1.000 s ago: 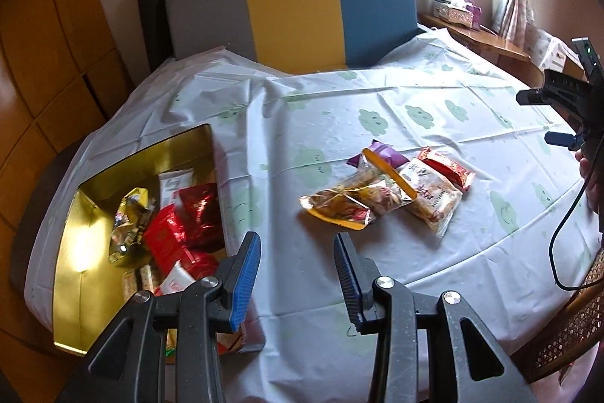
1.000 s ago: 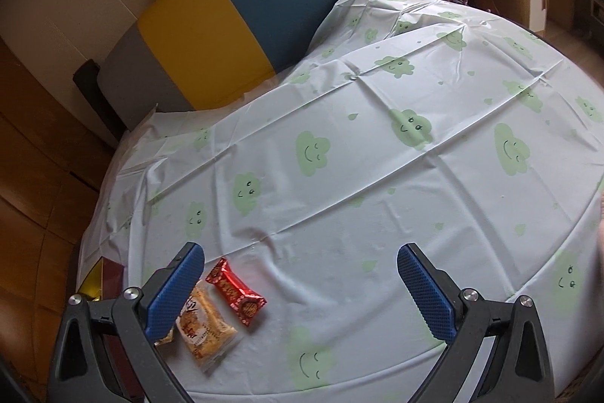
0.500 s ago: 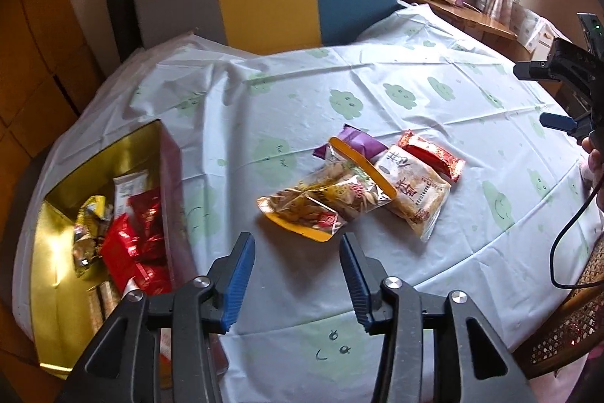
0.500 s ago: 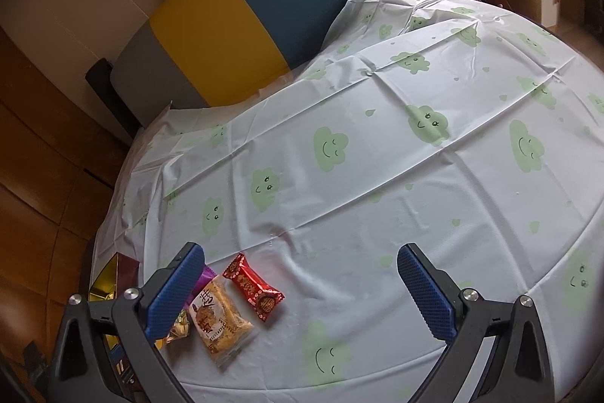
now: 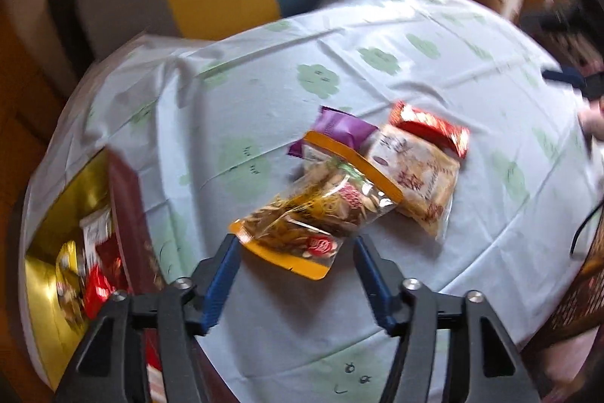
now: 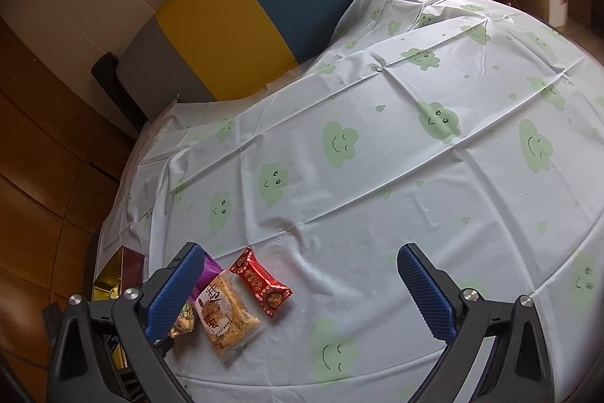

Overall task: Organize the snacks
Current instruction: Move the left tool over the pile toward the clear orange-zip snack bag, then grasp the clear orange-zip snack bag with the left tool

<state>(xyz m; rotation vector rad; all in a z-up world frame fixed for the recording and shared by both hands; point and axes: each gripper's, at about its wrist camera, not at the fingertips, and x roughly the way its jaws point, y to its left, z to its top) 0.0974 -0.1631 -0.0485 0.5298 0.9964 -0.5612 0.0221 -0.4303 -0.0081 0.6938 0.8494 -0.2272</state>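
Four snack packs lie in a cluster on the cloud-print tablecloth (image 6: 377, 176). Left wrist view, blurred: gold-lined box (image 5: 49, 274) at far left with red wrapped snacks (image 5: 98, 286) inside, left gripper (image 5: 294, 274) spread wide, empty, just short of the clear yellow-edged pouch (image 5: 313, 214); behind it a purple packet (image 5: 339, 129), pale cracker bag (image 5: 419, 180), red packet (image 5: 430, 129). Right wrist view: box only a corner (image 6: 120, 270), pouch mostly hidden by a finger, cracker bag (image 6: 226, 320) and red packet (image 6: 260, 282) sharp; right gripper (image 6: 298, 289) released, holding nothing.
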